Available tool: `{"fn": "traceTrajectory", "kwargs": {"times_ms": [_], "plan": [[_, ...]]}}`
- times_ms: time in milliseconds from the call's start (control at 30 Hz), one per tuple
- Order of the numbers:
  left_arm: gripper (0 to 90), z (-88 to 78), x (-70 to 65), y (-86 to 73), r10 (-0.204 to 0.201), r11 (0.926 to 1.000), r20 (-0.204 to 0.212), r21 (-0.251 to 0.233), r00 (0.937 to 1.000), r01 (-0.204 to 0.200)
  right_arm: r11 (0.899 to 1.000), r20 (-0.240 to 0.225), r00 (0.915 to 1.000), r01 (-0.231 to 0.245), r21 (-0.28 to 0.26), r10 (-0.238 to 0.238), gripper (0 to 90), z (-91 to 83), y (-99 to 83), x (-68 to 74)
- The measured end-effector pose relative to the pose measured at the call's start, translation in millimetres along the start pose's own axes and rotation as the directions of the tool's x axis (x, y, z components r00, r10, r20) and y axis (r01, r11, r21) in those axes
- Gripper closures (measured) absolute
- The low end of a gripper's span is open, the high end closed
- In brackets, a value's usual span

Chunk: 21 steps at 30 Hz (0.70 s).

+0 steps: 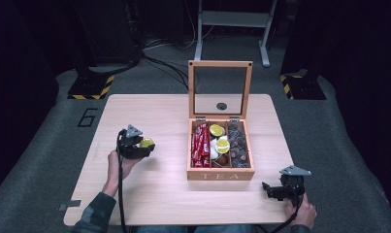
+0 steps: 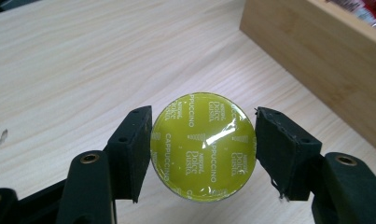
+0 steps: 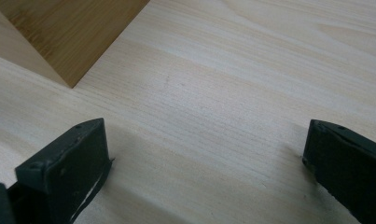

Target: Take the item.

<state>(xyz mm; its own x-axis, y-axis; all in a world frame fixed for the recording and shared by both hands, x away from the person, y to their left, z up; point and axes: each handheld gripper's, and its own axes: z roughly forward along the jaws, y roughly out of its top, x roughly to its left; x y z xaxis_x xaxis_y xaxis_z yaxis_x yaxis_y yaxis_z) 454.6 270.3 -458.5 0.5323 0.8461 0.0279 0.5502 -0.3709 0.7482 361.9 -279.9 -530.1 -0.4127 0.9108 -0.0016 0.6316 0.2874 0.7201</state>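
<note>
clearly capsule (image 2: 203,146) foil-face toward camera

The high view is soft and low in detail; the table (image 1: 149,194) is evenly lit while the room around it sinks into dark. In the left gripper view a white glare streak crosses the capsule (image 2: 203,146) foil. The right gripper view shows faint shadows under blurred near jaws.

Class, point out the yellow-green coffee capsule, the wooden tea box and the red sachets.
yellow-green coffee capsule (image 2: 203,145), left gripper view, middle of its foil lid.
wooden tea box (image 1: 221,175), high view, lettered front wall.
red sachets (image 1: 201,143), high view, middle of the stack.
</note>
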Motion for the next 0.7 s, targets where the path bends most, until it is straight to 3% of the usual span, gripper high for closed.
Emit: {"fn": "traceTrajectory", "kwargs": {"times_ms": [100,433,700], "plan": [[38.3,3.0,5.1,-3.6,-0.025,0.9997,-0.009,0.0,0.9997,0.025,1.0,0.0,1.0,0.003,0.0,-0.003,0.0,0.0,0.0,-0.2],[38.3,15.3,9.0,-4.9,-0.018,0.9991,-0.008,0.038,0.9998,0.018,1.0,0.0,1.0,0.003,0.0,-0.003,0.0,0.0,0.0,-0.2],[38.3,27.6,12.5,-7.7,-0.037,0.996,-0.003,0.081,0.9993,0.038,1.0,0.0,1.0,0.003,0.0,-0.003,0.0,0.0,0.1,-0.3]]}}
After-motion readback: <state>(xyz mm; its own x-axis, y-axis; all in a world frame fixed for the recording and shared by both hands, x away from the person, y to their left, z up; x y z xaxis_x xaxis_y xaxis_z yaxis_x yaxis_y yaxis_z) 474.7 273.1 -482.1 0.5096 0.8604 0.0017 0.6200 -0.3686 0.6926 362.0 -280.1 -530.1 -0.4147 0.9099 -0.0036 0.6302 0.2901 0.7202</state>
